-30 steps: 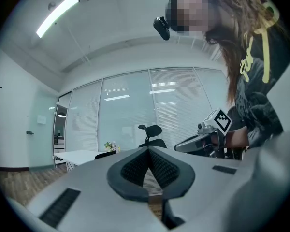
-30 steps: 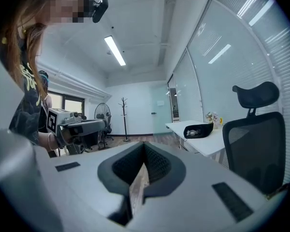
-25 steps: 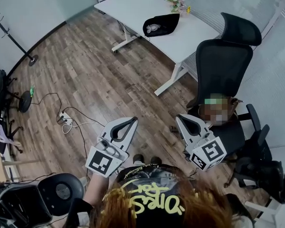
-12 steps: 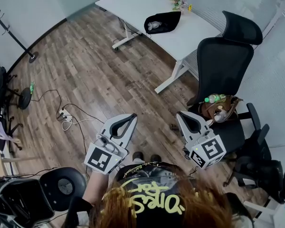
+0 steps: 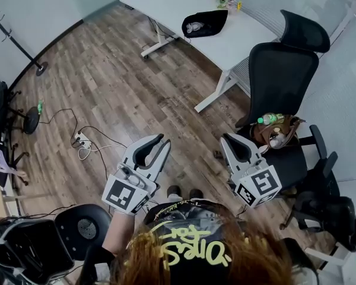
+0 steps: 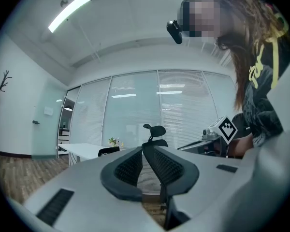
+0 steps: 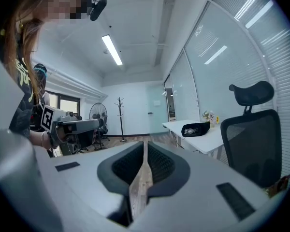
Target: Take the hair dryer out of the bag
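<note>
Left gripper: we hold it out over the wooden floor. Its jaws have just been opening and stand slightly parted, with nothing between them.
Right gripper: clenched on nothing, pads together, beside the left one.
Bag: black, lying about mid-desk, well apart from both grippers.
Hair dryer: only a pale shape in the bag's open mouth, too small for us to make out more.
Desk: white, with flowers at its far edge and an office chair at its near right edge.
</note>
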Tool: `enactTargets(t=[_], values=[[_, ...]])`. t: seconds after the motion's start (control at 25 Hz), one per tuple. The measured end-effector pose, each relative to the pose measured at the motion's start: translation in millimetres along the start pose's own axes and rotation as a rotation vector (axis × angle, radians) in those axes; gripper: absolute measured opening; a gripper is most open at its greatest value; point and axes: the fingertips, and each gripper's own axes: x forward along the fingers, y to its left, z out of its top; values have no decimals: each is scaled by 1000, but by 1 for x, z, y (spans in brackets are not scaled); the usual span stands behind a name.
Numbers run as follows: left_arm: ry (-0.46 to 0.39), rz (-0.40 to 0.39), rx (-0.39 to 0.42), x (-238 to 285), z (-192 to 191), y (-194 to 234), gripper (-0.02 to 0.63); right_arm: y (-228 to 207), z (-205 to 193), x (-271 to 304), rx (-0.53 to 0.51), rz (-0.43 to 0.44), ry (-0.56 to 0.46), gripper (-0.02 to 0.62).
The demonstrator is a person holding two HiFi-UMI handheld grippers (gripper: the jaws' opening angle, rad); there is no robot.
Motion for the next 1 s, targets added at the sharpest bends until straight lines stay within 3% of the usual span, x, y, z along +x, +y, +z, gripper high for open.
enactTargets(t=[0.48, 1.0], values=[[18, 31, -26, -19, -10, 27, 155, 9, 6, 14, -7, -63, -36, 170], [37, -5, -15, -35, -20, 60, 200, 25, -3, 40, 3, -124, -23, 193]])
